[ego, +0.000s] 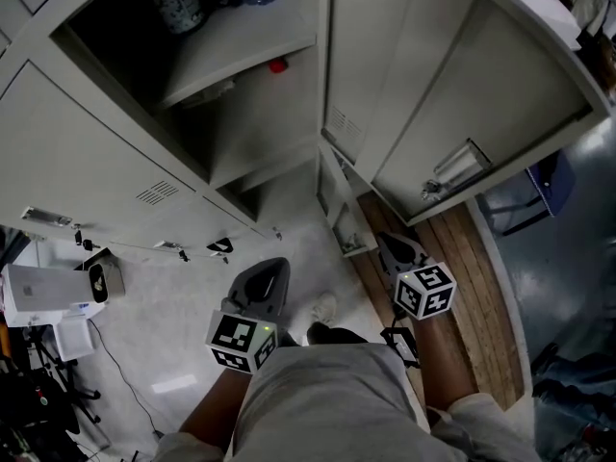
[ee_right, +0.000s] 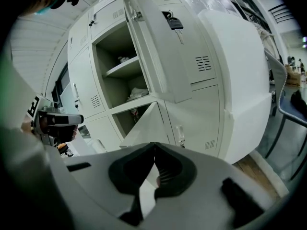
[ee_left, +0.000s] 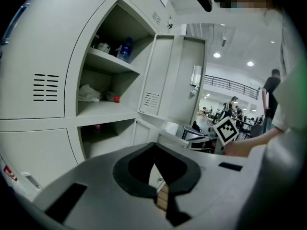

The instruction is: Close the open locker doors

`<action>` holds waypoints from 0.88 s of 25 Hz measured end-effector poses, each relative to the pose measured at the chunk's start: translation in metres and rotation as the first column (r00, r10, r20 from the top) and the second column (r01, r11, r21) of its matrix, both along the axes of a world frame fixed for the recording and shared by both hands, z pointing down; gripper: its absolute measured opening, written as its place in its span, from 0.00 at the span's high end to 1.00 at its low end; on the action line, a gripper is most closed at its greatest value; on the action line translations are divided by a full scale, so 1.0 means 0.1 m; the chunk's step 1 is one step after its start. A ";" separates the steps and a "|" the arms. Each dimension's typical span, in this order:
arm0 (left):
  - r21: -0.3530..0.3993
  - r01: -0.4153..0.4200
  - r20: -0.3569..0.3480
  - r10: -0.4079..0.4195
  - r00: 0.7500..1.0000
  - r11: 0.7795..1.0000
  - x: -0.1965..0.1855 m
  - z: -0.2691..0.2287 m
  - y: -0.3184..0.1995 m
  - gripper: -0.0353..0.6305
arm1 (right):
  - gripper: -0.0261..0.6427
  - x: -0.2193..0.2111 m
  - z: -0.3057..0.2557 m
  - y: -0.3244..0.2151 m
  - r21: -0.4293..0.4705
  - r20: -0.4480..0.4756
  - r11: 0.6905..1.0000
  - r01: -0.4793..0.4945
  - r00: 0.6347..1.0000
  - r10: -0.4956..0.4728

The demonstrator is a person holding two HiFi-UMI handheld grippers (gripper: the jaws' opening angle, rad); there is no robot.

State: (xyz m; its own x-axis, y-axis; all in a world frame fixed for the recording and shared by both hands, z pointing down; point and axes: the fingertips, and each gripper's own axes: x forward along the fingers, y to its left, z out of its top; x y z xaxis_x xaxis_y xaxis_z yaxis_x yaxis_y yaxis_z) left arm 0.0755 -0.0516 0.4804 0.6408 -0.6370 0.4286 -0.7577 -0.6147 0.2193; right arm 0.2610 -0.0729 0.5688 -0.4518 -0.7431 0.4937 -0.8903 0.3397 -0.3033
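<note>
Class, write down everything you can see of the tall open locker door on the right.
The tall open door looks like pale grey painted sheet metal. A folded rim runs round its inner face, which shows in the head view. It stands swung well out, right of the open upper compartment. A bright metal latch fitting sits near its free edge. Nothing touches it: the left gripper and right gripper are apart from it, tongs shut and empty.

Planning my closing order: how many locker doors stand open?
2: the tall upper door, swung outward, and the small lower door beneath it. Others may be out of frame.
</note>
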 end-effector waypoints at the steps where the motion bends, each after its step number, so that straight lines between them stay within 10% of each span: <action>1: 0.000 0.001 -0.001 -0.001 1.000 1.000 -0.03 0.00 0.01 0.93 | 0.92 -0.04 0.00 0.00 0.001 0.001 1.000 0.003 1.000 -0.003; 22: 0.015 0.035 0.004 -0.035 0.999 0.999 -0.97 -0.14 -0.04 0.93 | 0.92 -1.13 -0.05 0.00 -0.005 0.013 0.998 0.064 0.998 -0.064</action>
